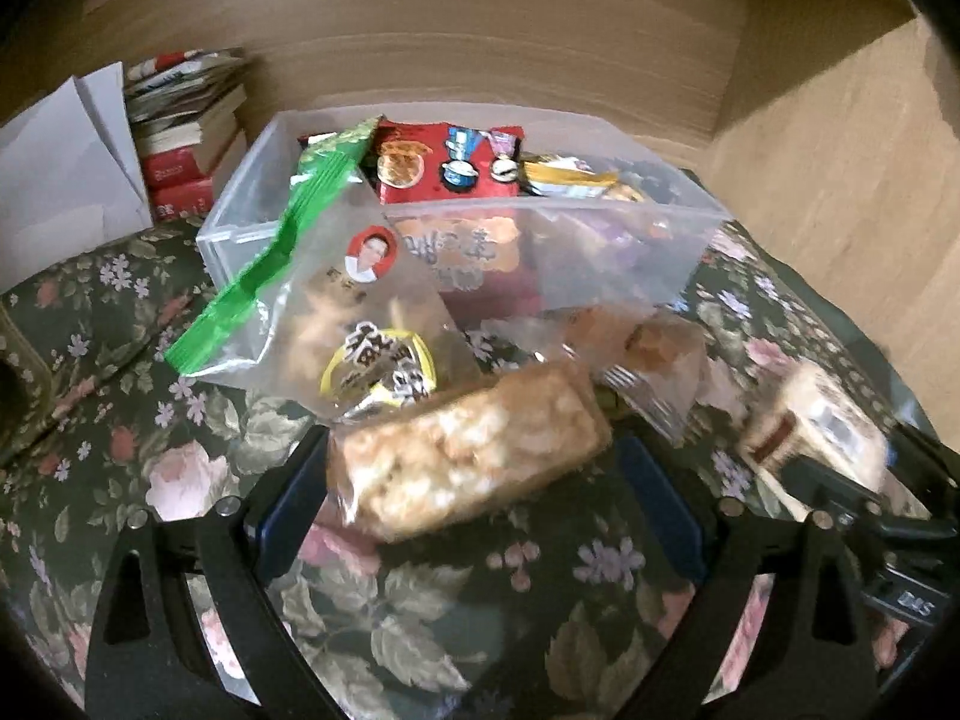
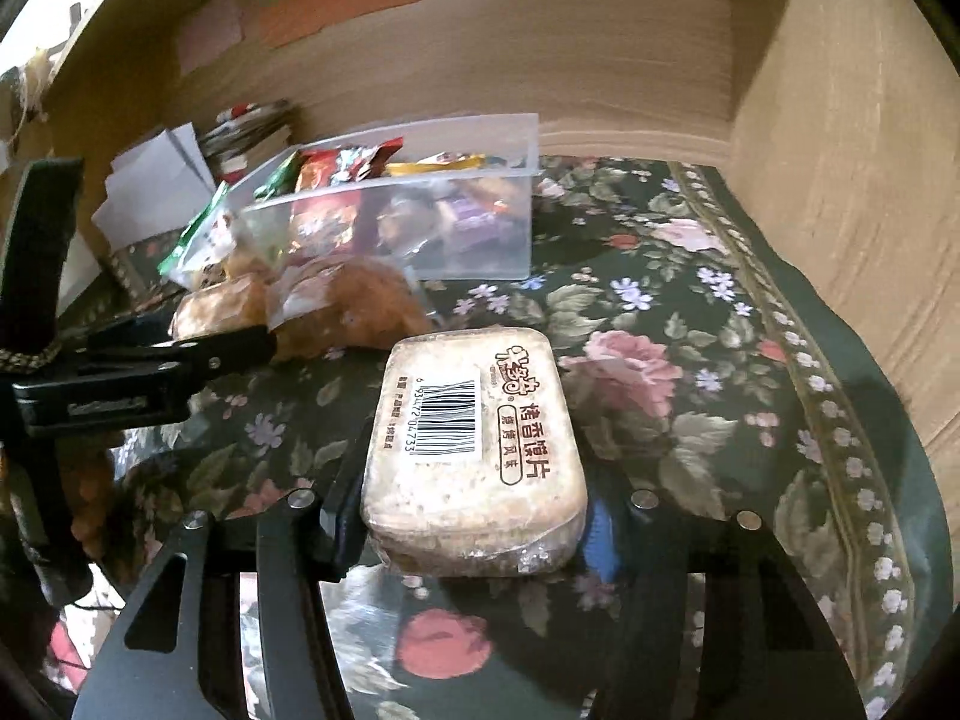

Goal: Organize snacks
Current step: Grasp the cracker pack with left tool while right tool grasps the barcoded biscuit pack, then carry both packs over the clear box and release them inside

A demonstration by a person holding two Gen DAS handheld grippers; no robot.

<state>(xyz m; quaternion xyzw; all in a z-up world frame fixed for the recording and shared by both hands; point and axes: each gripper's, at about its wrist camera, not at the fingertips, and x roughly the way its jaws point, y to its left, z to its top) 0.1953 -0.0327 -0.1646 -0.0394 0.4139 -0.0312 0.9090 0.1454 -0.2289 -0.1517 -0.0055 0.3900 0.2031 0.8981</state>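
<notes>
A clear plastic bin (image 1: pixel 600 252) holds several snack packs and also shows in the right wrist view (image 2: pixel 480 240). A green-topped clear snack bag (image 1: pixel 336 312) leans on its front. My left gripper (image 1: pixel 474 468) is shut on a wrapped puffed-rice bar (image 1: pixel 468 456), held above the floral cloth. My right gripper (image 2: pixel 474 510) is shut on a barcoded pack of toasted bun slices (image 2: pixel 474 450); that pack shows blurred in the left wrist view (image 1: pixel 822 426). The left gripper (image 2: pixel 210 354) shows in the right wrist view with its bar (image 2: pixel 216 309). A bag of brown snacks (image 2: pixel 354 306) lies by the bin.
A dark floral cloth (image 2: pixel 690 360) covers the surface. Wooden walls stand behind (image 1: pixel 510 42) and to the right (image 2: pixel 840 210). A stack of books (image 1: pixel 180 138) and white paper (image 1: pixel 66 162) sit left of the bin.
</notes>
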